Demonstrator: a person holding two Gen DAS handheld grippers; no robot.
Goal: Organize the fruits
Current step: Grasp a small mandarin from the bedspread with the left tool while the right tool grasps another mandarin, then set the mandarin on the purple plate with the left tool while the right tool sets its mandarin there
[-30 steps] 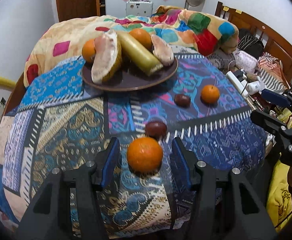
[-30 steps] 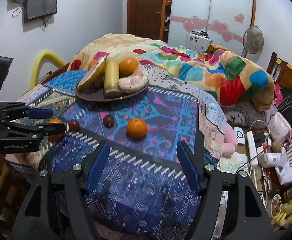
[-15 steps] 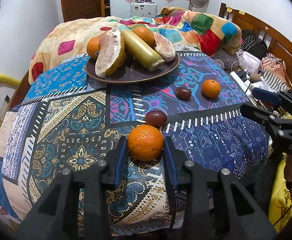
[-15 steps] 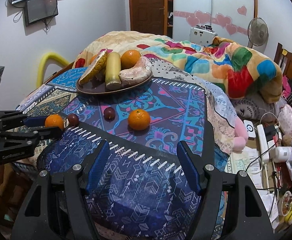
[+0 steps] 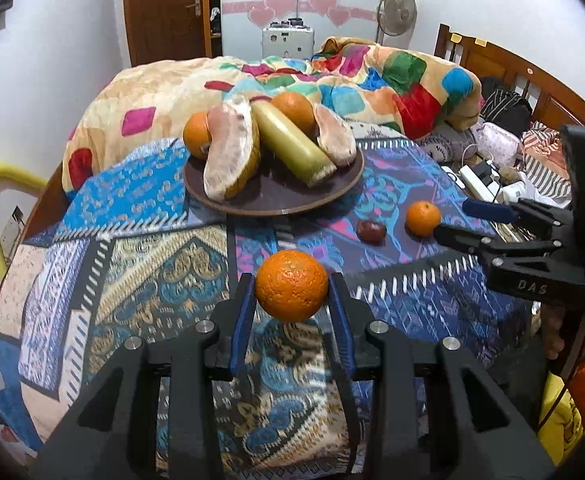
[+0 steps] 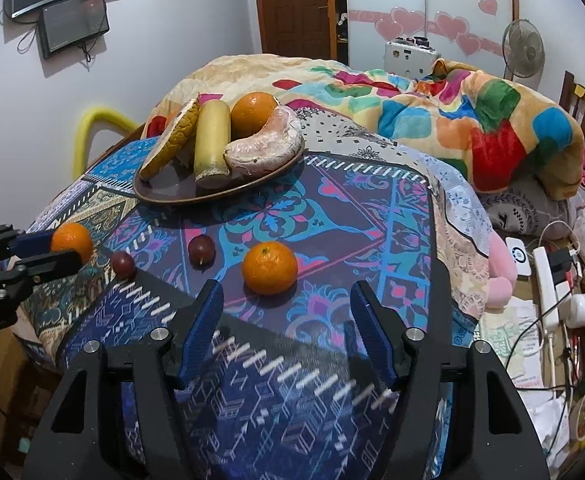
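Evenly lit indoor overhead light, soft shadows under fruit. Heavy fisheye warp, black vignette at corners. Slight motion blur on near cloth pattern.

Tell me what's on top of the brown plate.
On the brown plate lie two oranges, two pomelo pieces and a yellow-green cut stalk. Anything behind them is hidden.

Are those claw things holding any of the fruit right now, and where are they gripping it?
The left gripper pinches an orange by its two sides, lifted off the cloth. The right gripper is open and holds nothing.
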